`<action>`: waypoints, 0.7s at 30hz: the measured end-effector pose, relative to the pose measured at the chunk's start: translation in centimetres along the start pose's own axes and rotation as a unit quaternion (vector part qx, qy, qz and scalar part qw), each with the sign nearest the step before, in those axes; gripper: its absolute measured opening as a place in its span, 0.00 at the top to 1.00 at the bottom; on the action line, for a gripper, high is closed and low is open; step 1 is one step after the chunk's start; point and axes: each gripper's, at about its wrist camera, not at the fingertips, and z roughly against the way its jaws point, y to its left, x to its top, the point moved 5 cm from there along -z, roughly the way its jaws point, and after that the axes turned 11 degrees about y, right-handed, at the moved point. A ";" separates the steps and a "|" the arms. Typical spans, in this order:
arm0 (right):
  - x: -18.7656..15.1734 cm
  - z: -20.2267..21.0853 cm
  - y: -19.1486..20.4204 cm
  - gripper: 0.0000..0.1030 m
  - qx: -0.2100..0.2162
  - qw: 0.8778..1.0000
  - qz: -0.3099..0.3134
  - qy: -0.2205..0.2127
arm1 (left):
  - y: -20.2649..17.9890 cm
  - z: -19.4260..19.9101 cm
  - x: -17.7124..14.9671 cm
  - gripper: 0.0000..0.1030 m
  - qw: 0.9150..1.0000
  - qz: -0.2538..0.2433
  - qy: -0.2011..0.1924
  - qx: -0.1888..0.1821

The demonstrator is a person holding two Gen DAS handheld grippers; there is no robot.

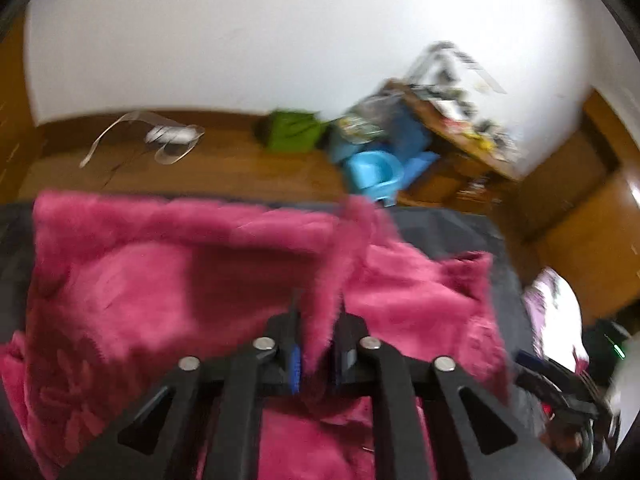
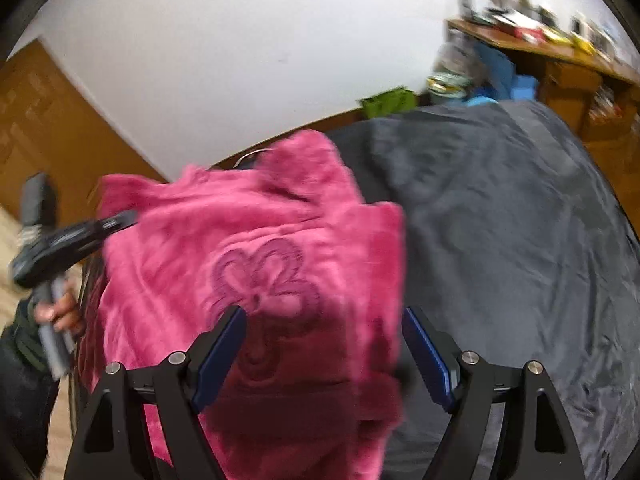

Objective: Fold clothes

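Left wrist view: the left gripper [image 1: 316,344] is pinching a raised fold of the pink fleece garment [image 1: 160,280], which lies on the dark grey bed cover [image 1: 440,228]. Right wrist view: the right gripper [image 2: 324,344] hangs spread wide above the garment's near edge, gripping nothing.

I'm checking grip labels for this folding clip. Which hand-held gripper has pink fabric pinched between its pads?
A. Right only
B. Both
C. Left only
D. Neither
C: in the left wrist view the left hand-held gripper is shut on a fold of the pink fleece garment, while the right hand-held gripper stands wide open above it.
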 end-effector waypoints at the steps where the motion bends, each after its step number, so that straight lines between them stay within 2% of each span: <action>1: 0.0 -0.2 0.9 0.21 -0.007 1.000 0.019 0.000 | 0.5 -0.4 -0.1 0.79 1.000 0.006 0.004 0.004; 4: 0.6 -0.5 2.7 0.21 -0.027 0.998 0.049 -0.005 | 0.8 -0.6 -0.1 0.72 1.000 0.007 0.005 0.001; 5: 0.8 -0.5 3.2 0.21 -0.033 0.998 0.057 -0.007 | 0.6 -0.4 -0.1 0.64 1.000 0.005 0.003 -0.003; 7: 1.5 -0.7 3.9 0.21 -0.044 0.997 0.066 -0.013 | 0.3 0.0 0.0 0.55 1.000 -0.005 -0.003 -0.009; 14: 7.6 -2.7 1.0 0.21 -0.044 0.999 0.007 -0.020 | -0.7 0.7 1.5 0.55 0.999 -0.027 -0.018 -0.034; 16: 9.3 -4.8 0.6 0.21 0.001 1.000 -0.001 0.013 | -0.7 0.5 1.7 0.55 0.999 -0.027 -0.017 -0.037; 18: 9.8 -6.7 0.5 0.21 0.008 0.999 0.004 0.041 | -0.8 0.2 1.9 0.55 0.999 -0.026 -0.013 -0.038; 19: 9.8 -7.5 0.5 0.26 0.004 0.999 0.008 0.050 | -0.7 0.1 1.8 0.55 0.999 -0.027 -0.011 -0.039; 20: 9.9 -8.2 0.5 0.37 0.000 0.998 0.012 0.058 | -0.6 0.0 1.8 0.54 0.999 -0.028 -0.010 -0.039; 21: 9.9 -8.7 0.4 0.64 0.000 0.998 0.011 0.063 | -0.5 0.0 1.8 0.52 0.999 -0.029 -0.009 -0.037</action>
